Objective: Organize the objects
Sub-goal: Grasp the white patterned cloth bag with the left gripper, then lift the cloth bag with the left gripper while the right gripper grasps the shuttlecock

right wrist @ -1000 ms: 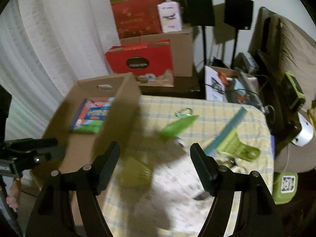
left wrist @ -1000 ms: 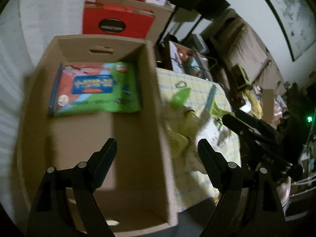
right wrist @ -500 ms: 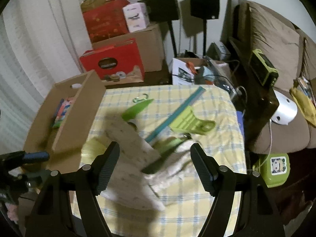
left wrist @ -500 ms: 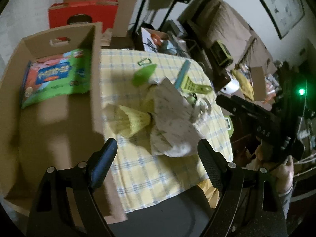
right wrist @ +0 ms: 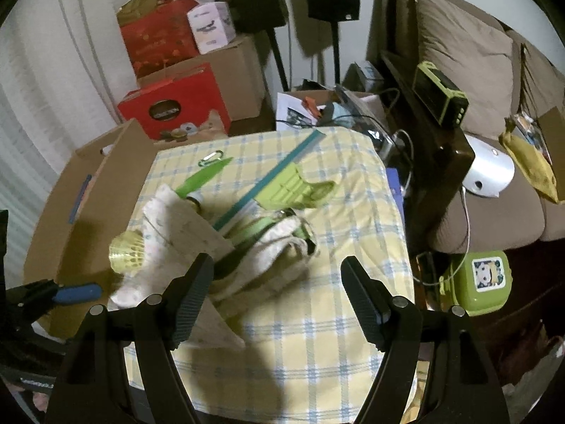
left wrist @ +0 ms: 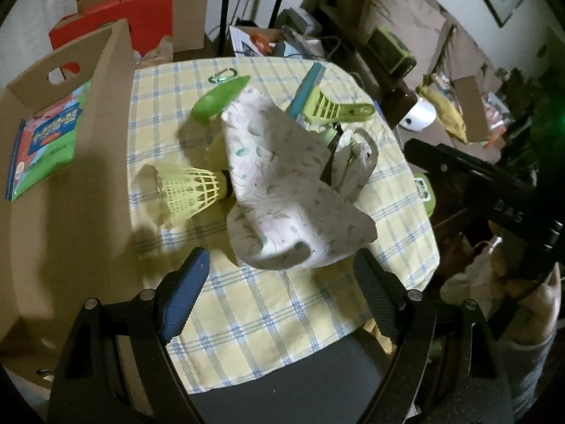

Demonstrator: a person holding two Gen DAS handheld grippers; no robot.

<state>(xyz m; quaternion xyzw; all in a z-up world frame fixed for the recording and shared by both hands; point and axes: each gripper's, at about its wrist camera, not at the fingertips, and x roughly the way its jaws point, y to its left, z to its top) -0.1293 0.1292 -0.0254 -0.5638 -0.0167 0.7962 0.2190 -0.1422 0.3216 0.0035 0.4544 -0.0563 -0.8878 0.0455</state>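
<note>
A white patterned cloth [left wrist: 282, 190] lies crumpled mid-table on the yellow checked tablecloth [left wrist: 268, 318]. A yellow shuttlecock [left wrist: 190, 192] pokes out at its left. Behind lie a green spoon-like piece [left wrist: 219, 99], a carabiner [left wrist: 222, 75], a teal ruler [left wrist: 307, 86] and a green clip [left wrist: 335, 109]. My left gripper [left wrist: 280, 288] hangs open just in front of the cloth, holding nothing. My right gripper [right wrist: 279, 284] is open too, over the cloth [right wrist: 176, 226] and its bunched right end, empty. The cardboard box [left wrist: 102, 106] at the left holds a colourful packet [left wrist: 46, 134].
Red and brown boxes [right wrist: 173, 109] and speaker stands are stacked behind the table. A dark wooden ledge [right wrist: 438, 155] and a sofa [right wrist: 476, 70] stand at the right. A green lunch box [right wrist: 483, 279] sits on the floor. The table's near edge [left wrist: 282, 371] is close below the left gripper.
Both grippers swung away from the cardboard box to the right and came lower over the cloth pile. Their jaws stayed equally wide and empty.
</note>
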